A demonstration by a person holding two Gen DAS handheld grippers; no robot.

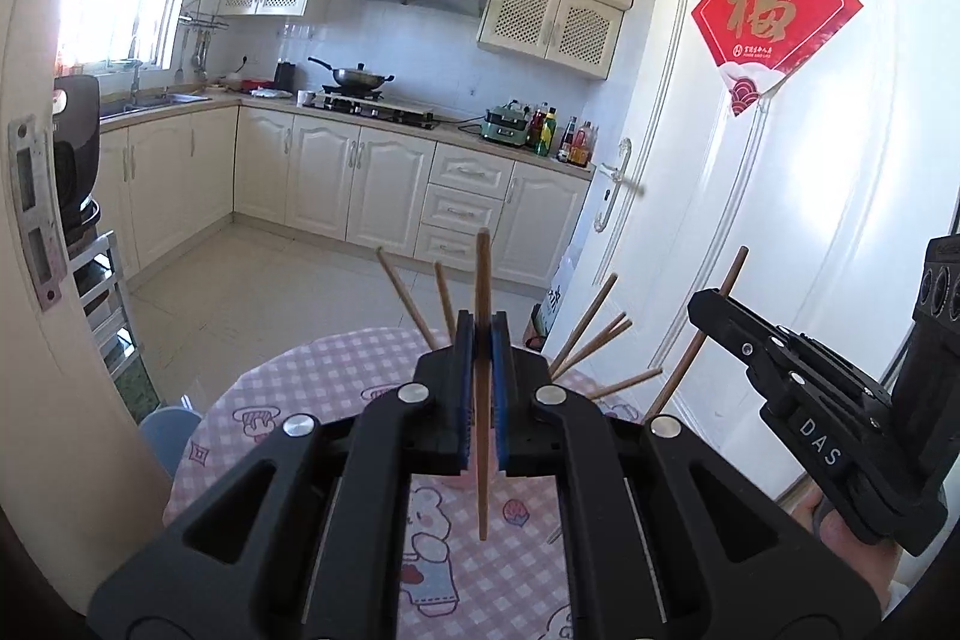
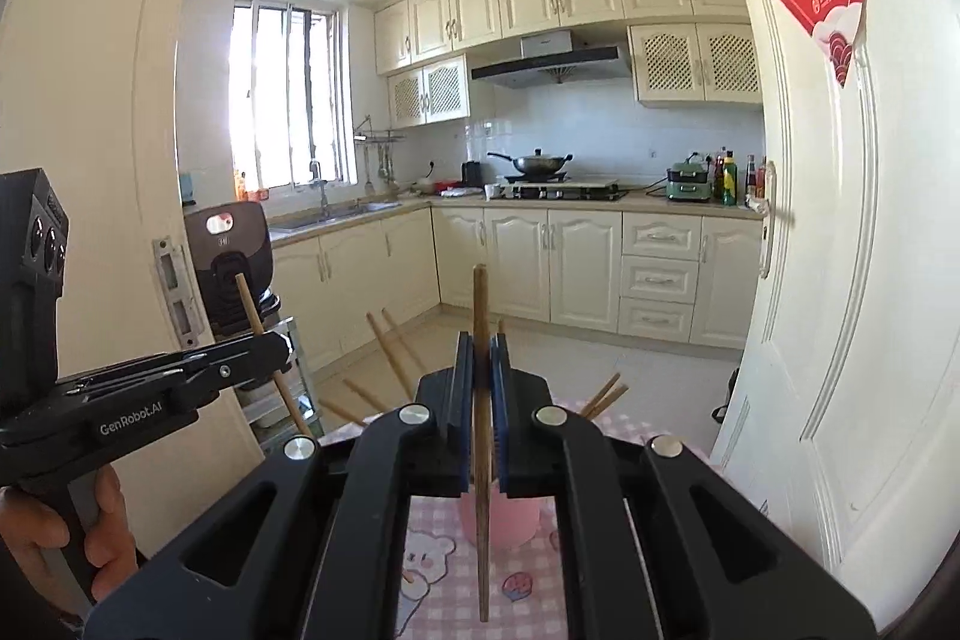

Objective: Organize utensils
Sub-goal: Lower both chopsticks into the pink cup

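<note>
Two chopsticks lifted above the tabletop

Our left tool (image 1: 482, 340) clamps one upright chopstick (image 1: 482, 280); our right tool (image 2: 480, 361) clamps another chopstick (image 2: 480, 304). Both hang over the checked tabletop (image 1: 312, 388), near the pink cup (image 2: 516, 523) holding more chopsticks (image 1: 591, 328).

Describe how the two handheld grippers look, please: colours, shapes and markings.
Both grippers, left and right, are matte black with angular linkage arms, silver round pivot bolts and blue ribbed finger pads. White lettering "DAS" marks the right one's side, "GenRobot.AI" the left's.

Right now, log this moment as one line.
left hand-held gripper: shut on chopstick | right hand-held gripper: shut on chopstick | both above pink cup
</note>
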